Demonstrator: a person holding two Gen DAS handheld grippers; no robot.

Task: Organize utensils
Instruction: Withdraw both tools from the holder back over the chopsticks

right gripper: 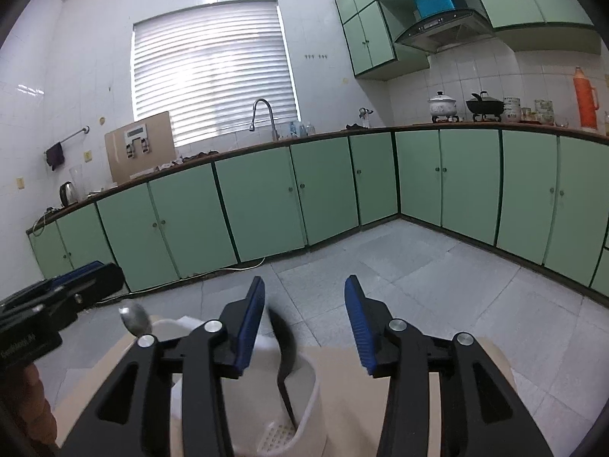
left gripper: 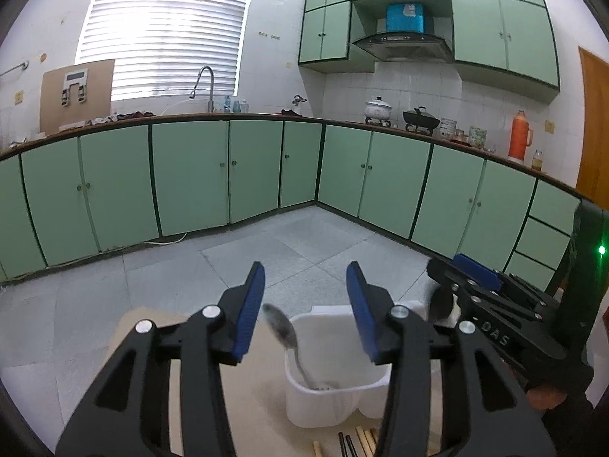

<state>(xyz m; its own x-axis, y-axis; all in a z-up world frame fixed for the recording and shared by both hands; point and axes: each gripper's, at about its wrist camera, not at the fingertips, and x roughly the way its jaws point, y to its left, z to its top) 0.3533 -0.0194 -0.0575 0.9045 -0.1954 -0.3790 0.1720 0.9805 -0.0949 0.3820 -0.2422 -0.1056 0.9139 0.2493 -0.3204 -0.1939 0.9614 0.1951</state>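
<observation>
While both empty, wide-open: left black blue-padded gripper (left gripper: pixel 305 301) above white plastic caddy (left gripper: pixel 335 400), "DAS"-lettered right gripper (right gripper: pixel 304 320) beside.

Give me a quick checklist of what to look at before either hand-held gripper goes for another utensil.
1. Left hand-held gripper empty, jaws apart: ok.
2. Right hand-held gripper empty, jaws apart: ok.
3. Holder upright on the table: ok.
4. Spoon inside the holder, leaning on its rim: ok.
5. Black utensil standing in its compartment: ok.
6. Chopsticks near the holder, still on the table: not ok; how many cannot tell, as the frame cuts them off.
</observation>
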